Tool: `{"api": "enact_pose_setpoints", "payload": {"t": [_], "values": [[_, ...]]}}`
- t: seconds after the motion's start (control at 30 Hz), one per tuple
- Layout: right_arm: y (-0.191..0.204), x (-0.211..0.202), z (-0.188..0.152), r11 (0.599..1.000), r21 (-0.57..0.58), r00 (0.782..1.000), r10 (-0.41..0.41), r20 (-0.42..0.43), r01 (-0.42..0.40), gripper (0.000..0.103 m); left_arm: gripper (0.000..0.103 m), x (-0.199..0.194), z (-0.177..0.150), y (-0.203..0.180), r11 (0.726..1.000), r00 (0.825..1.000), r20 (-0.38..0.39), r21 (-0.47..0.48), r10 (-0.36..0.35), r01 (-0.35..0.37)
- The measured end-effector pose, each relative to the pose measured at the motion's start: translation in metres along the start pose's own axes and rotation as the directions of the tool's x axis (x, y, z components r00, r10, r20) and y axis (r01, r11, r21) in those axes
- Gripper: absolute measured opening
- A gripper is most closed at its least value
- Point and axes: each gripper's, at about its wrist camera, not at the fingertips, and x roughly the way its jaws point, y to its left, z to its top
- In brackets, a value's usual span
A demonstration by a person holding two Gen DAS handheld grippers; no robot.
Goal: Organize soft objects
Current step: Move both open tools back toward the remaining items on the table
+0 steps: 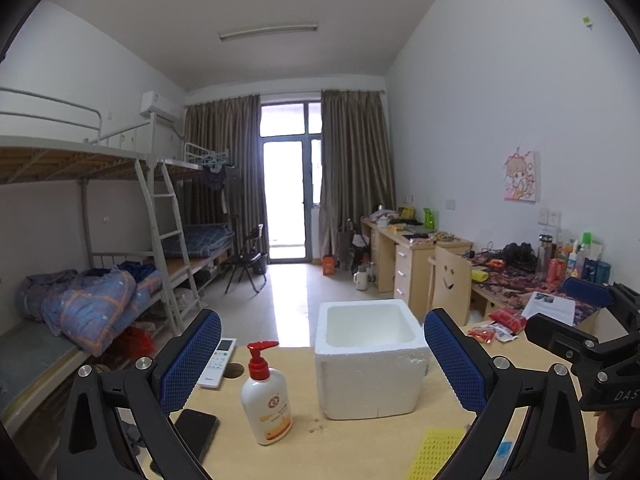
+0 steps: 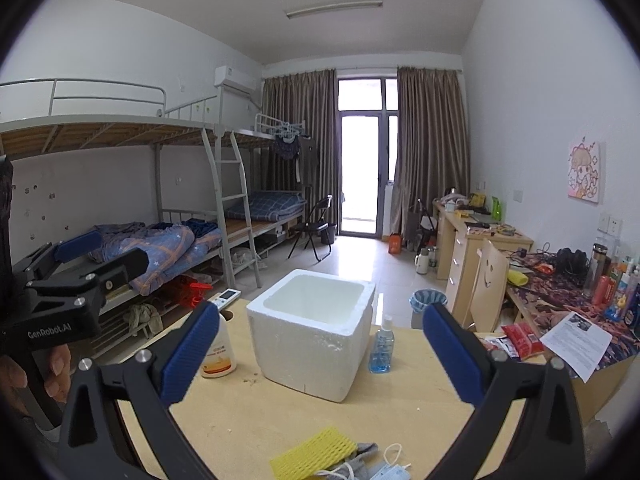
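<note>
On pale wooden table (image 2: 256, 420), near edge: my soft items — yellow foam mesh sleeve (image 2: 314, 456), grey cloth (image 2: 362, 454), blue face mask (image 2: 390, 470) — low between my right gripper (image 2: 320, 350) fingers, untouched; jaws wide, empty. Left gripper (image 1: 322, 360) also spread, empty. White square styrofoam box (image 2: 316, 344) ahead, hollow. Right view alone shows small blue-liquid spray bottle (image 2: 382, 350); left view alone shows black phone (image 1: 198, 434). Red-pump white lotion bottle (image 1: 266, 396) and white remote (image 1: 218, 362) left of box.
</note>
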Motion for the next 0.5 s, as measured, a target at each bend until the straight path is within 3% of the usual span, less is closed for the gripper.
{"api": "enact_pose_setpoints", "payload": {"t": [0.5], "values": [[-0.009,-0.023,-0.045,0.999,0.033,1.0,-0.008,0.02,0.007,0.103,0.102,-0.032,-0.031,-0.011,0.999,0.998,0.051,0.011,-0.033,0.032]]}}
